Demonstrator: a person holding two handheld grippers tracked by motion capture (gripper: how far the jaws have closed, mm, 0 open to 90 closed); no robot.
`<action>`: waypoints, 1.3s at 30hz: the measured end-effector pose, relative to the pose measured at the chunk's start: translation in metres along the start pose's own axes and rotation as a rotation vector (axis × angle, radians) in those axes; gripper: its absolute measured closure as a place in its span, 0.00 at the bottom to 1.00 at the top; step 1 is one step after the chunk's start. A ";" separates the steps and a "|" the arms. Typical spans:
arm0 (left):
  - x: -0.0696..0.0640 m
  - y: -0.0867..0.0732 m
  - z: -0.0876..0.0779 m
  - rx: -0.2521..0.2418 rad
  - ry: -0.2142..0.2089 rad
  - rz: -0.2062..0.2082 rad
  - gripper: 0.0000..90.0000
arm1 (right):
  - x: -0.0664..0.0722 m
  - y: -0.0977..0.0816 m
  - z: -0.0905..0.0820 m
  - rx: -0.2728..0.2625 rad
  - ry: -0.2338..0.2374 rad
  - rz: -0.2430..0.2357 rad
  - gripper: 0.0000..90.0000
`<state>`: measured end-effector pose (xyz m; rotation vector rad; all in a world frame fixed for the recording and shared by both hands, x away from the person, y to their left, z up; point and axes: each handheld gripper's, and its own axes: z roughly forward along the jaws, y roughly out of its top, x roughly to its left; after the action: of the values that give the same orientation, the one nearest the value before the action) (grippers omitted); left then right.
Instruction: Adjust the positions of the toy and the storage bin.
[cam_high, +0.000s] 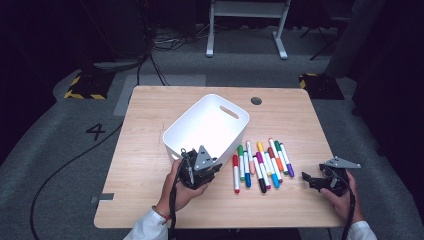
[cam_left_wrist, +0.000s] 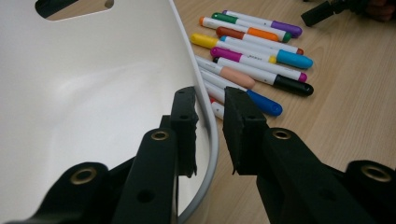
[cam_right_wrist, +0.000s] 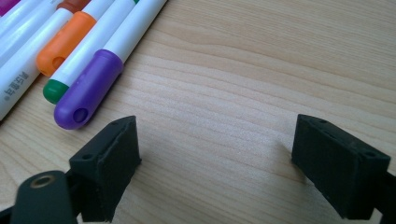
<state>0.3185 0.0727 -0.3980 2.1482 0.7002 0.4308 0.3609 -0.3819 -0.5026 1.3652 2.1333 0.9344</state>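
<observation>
White plastic, the bin (cam_high: 207, 127) sits a little left of the middle of the bench (cam_high: 150, 107), tilted, its handle slot toward the far edge. The left gripper (cam_left_wrist: 209, 122) has its fingers (cam_left_wrist: 184, 121) closed on the bin's near rim, one inside the wall and one outside, with the thin wall pinched between them. In the high view that left gripper (cam_high: 192, 167) meets the bin at its near corner, held by the left hand (cam_high: 180, 187).

Just right of the bin, a row of capped marker pens (cam_high: 260, 162) lies side by side on the wood, toward the near edge.

Near the bench's near right corner, the right gripper (cam_right_wrist: 217, 163) rests low over bare wood with its fingers (cam_right_wrist: 112, 163) spread wide and nothing between them; a purple-capped marker (cam_right_wrist: 91, 88) lies just beyond its left finger.
</observation>
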 end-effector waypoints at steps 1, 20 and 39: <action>0.000 0.000 0.000 0.000 0.000 0.000 0.80 | 0.000 0.000 0.000 0.000 0.000 0.000 0.17; 0.015 0.007 -0.050 -0.140 0.040 -0.095 0.41 | 0.000 0.000 0.000 0.000 0.000 -0.001 0.17; 0.154 -0.049 -0.064 -0.114 0.129 -0.355 0.44 | -0.002 0.000 -0.001 -0.008 0.005 0.006 0.22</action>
<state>0.3903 0.2310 -0.3880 1.8525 1.0812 0.4082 0.3613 -0.3835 -0.5020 1.3681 2.1280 0.9483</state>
